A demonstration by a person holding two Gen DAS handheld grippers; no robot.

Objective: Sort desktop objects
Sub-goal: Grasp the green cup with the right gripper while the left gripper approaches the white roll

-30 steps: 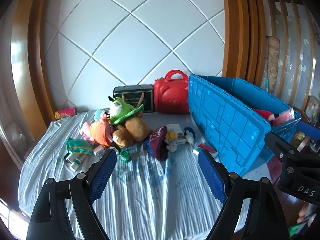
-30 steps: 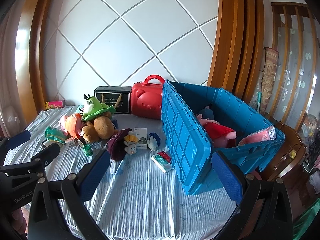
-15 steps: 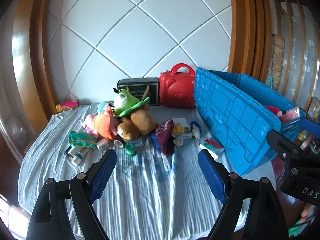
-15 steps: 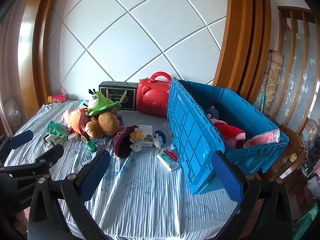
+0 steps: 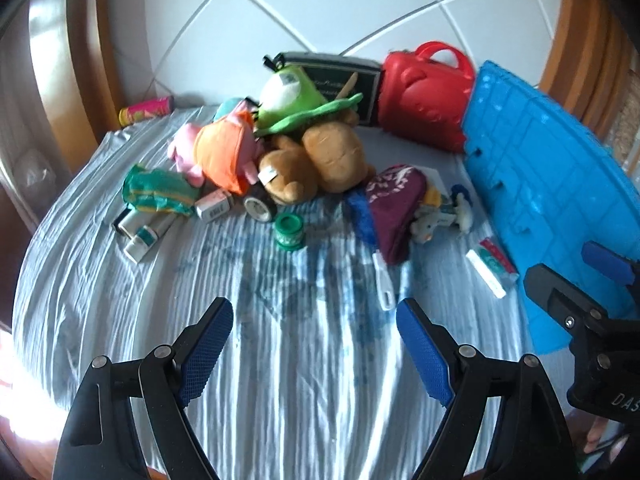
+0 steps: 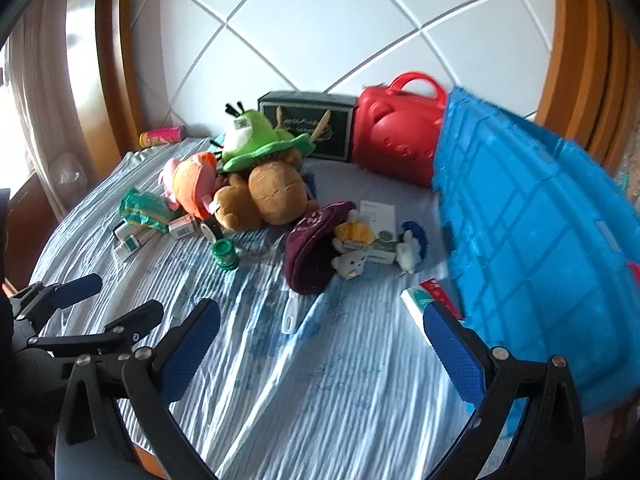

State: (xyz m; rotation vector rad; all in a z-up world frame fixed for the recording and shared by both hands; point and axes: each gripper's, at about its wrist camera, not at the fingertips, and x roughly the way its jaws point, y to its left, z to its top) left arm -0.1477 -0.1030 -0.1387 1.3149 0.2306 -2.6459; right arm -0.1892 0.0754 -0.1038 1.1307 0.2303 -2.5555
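A pile of toys lies mid-table: a green plush (image 5: 294, 94) (image 6: 256, 140), a brown bear (image 5: 316, 164) (image 6: 264, 196), an orange-and-pink plush (image 5: 224, 152), a maroon pouch (image 5: 394, 208) (image 6: 314, 244), a green tape roll (image 5: 289, 233) (image 6: 225, 256), a white-handled brush (image 5: 380, 272) and a red-green box (image 5: 492, 264) (image 6: 430, 296). A blue crate (image 5: 540, 184) (image 6: 540, 240) stands on the right. My left gripper (image 5: 314, 344) is open and empty above the cloth in front of the pile. My right gripper (image 6: 322, 336) is open and empty, beside the crate.
A red case (image 5: 424, 100) and a black box (image 6: 308, 128) stand at the back wall. A pink can (image 5: 146, 110) lies at the back left. Tubes and a green packet (image 5: 156, 196) lie left of the pile. The table has a striped blue cloth (image 5: 300, 380).
Both grippers have moved forward and tilted down toward the pile, so the toys appear larger and nearer. Both stay open and empty.
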